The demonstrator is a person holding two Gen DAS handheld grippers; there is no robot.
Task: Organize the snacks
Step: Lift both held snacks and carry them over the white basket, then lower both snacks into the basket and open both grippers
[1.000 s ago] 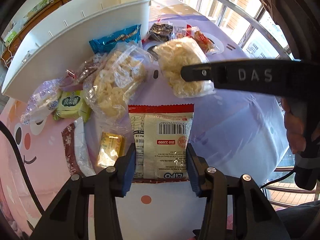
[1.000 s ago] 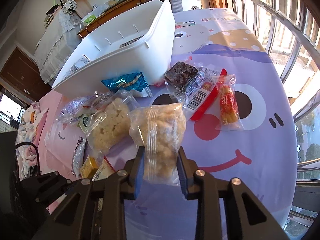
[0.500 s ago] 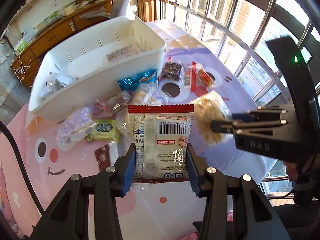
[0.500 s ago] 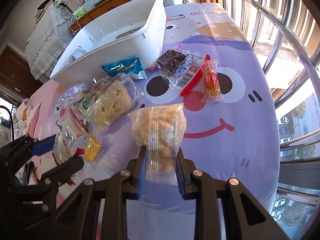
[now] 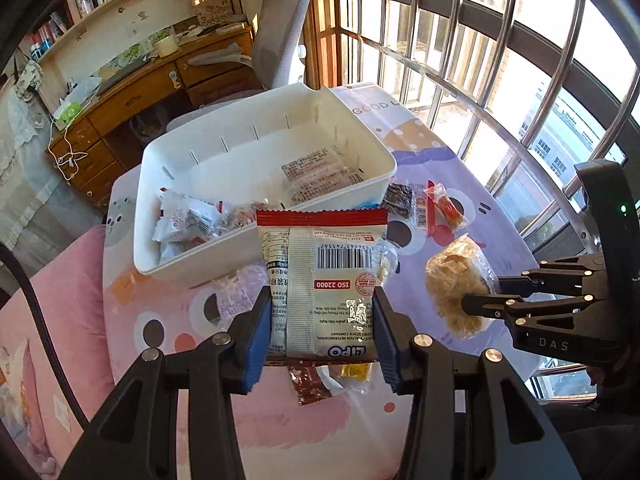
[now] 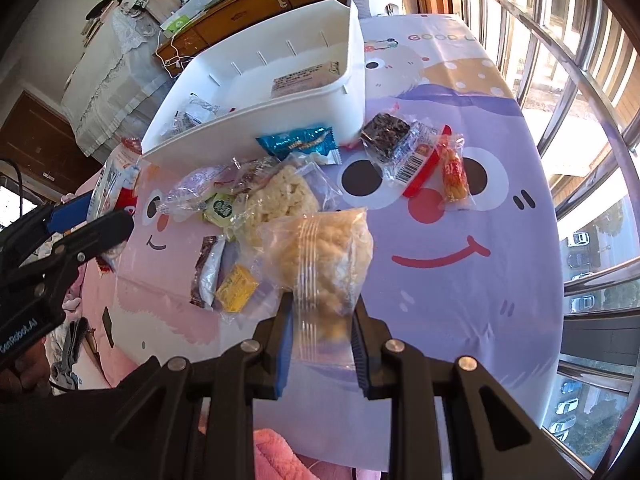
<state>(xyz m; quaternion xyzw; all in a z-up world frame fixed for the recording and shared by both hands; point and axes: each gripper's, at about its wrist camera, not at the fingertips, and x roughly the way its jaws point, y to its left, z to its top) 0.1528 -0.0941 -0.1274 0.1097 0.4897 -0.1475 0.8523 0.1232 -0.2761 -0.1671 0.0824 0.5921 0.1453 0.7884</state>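
Left tongs (image 5: 322,332) grip my cracker pack (image 5: 320,280); right tongs (image 6: 320,344) grip the puff bag (image 6: 324,256). My white bin (image 5: 168,264) sits straight ahead, nearer my left.

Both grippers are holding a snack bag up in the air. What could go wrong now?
Three things might go wrong.

1. The right gripper pinches only the bottom edge of the clear puff bag, so the slippery bag could slide out.
2. The left gripper holds the Lipo packet near the white bin; the packet might bump the near wall.
3. Both grippers head for the same bin, so they could knock together.
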